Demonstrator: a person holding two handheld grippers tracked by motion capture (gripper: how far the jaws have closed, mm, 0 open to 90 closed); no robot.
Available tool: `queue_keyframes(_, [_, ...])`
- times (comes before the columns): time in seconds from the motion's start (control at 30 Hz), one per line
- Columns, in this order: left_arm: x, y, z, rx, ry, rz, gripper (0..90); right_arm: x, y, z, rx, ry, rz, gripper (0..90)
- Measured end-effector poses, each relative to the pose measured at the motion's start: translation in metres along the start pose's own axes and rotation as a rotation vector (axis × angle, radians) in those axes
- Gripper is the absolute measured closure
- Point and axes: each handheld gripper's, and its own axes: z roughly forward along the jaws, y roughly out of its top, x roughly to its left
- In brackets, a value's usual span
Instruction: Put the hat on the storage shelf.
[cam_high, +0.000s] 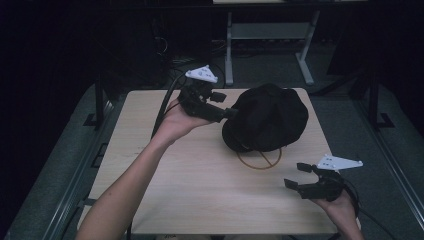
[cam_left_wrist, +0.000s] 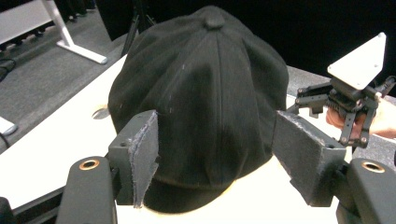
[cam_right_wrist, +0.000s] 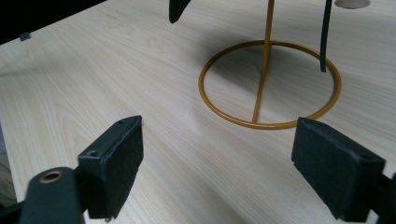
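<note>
You have a pale wood-grain table (cam_high: 200, 190) in front of you, its top bare along the near edge. A small round hole (cam_left_wrist: 100, 112) is cut into the tabletop near its far side. Grey carpeted floor (cam_high: 60, 165) runs around the table on both sides. Beyond the far edge you see a desk frame (cam_high: 305, 60) with light grey legs standing on that floor, well apart from the table. A black post (cam_high: 97, 105) stands just beside the table's left edge, and the room behind is dark

Dim room, lit tabletop (cam_high: 200, 190); soft shadows, slightly blurred jaws up close
</note>
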Motion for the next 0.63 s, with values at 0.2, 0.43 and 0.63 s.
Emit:
queue_keyframes(0.2, [-0.003, -0.025, -0.015, -0.011, 0.027, -0.020, 29.9, 0.001, -0.002, 0.001, 0.012, 0.002, -0.006, 15.6])
queue_keyframes(0.43, [-0.007, -0.070, -0.034, -0.036, 0.063, -0.067, 29.0, 0.001, -0.002, 0.002, 0.018, 0.004, -0.004, 15.5])
queue_keyframes(0.63, [-0.011, -0.103, -0.041, -0.044, 0.085, -0.100, 27.9, 0.002, -0.002, 0.004, 0.026, 0.002, -0.018, 15.4])
